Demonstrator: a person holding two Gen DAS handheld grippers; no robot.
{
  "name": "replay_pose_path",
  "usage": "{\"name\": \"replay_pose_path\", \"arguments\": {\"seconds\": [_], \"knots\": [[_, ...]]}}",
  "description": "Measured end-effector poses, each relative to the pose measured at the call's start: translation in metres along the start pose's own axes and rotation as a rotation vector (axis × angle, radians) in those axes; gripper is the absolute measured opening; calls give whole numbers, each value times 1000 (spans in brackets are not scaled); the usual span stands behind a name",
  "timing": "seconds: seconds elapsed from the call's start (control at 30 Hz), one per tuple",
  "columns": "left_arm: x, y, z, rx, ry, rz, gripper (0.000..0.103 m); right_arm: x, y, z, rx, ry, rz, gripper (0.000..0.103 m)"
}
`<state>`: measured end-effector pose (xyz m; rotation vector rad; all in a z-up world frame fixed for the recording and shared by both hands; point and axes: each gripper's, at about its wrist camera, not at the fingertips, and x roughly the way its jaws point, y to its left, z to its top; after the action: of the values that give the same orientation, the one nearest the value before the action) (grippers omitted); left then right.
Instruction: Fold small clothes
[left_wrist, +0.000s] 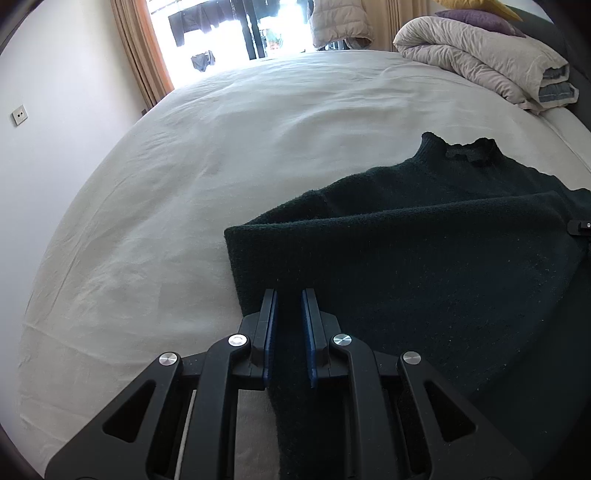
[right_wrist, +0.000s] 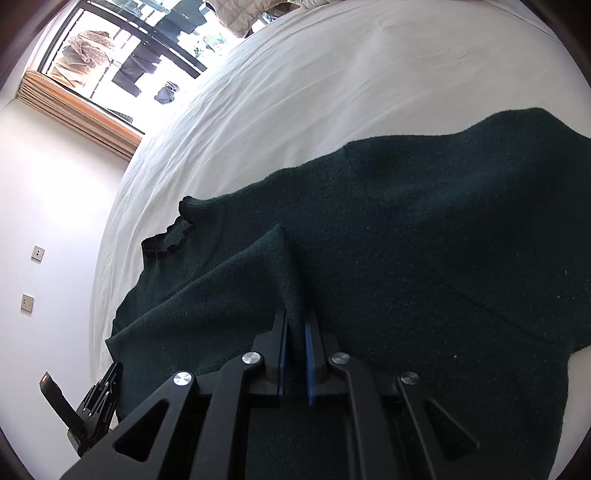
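A dark green knit sweater (left_wrist: 424, 258) with a frilled high collar (left_wrist: 469, 149) lies on the white bed sheet (left_wrist: 184, 177), one side folded over the body. My left gripper (left_wrist: 289, 295) is shut on a strip of the sweater's lower edge that runs back between its blue pads. In the right wrist view the same sweater (right_wrist: 424, 240) fills the middle, collar (right_wrist: 170, 236) at left. My right gripper (right_wrist: 295, 315) is shut on a raised ridge of the knit. Part of the left gripper's body (right_wrist: 96, 410) shows at the lower left.
A folded beige duvet (left_wrist: 487, 62) with a purple cushion lies at the bed's far right. A bright window with curtains (left_wrist: 236, 33) and hanging clothes stands beyond the bed. A white wall with sockets (right_wrist: 31, 277) runs along the left.
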<state>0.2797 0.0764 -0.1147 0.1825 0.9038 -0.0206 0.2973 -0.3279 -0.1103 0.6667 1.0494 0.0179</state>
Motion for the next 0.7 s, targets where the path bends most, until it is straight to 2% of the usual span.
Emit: {"name": "replay_pose_path", "arguments": {"seconds": [0.13, 0.23, 0.3, 0.37, 0.43, 0.47, 0.53, 0.57, 0.63, 0.7], "knots": [[-1, 4, -1, -17, -5, -10, 13, -4, 8, -3, -38, -16, -39, 10], [-1, 1, 0, -3, -2, 7, 13, 0, -2, 2, -1, -15, -34, 8], [-4, 2, 0, -9, -5, 7, 13, -11, -5, 1, 20, -60, -56, 10], [-9, 3, 0, -19, -12, 13, 13, -30, -4, -2, 34, -148, -78, 17], [-15, -1, 0, -23, -32, 14, 13, -45, 3, -2, 29, -209, 19, 17], [-15, -3, 1, -22, -34, 6, 13, -45, 11, -1, 7, -206, 80, 17], [-13, -10, 2, -14, -22, 2, 13, -33, 36, -1, -66, -140, 196, 20], [-10, -14, 2, -3, -17, 18, 13, -22, 49, -3, -88, -90, 268, 24], [-4, -20, -1, 27, -4, 48, 13, 6, 67, -8, -103, -7, 400, 26], [-3, -20, -4, 34, -14, 52, 13, 38, 75, -13, -88, 76, 463, 27]]}}
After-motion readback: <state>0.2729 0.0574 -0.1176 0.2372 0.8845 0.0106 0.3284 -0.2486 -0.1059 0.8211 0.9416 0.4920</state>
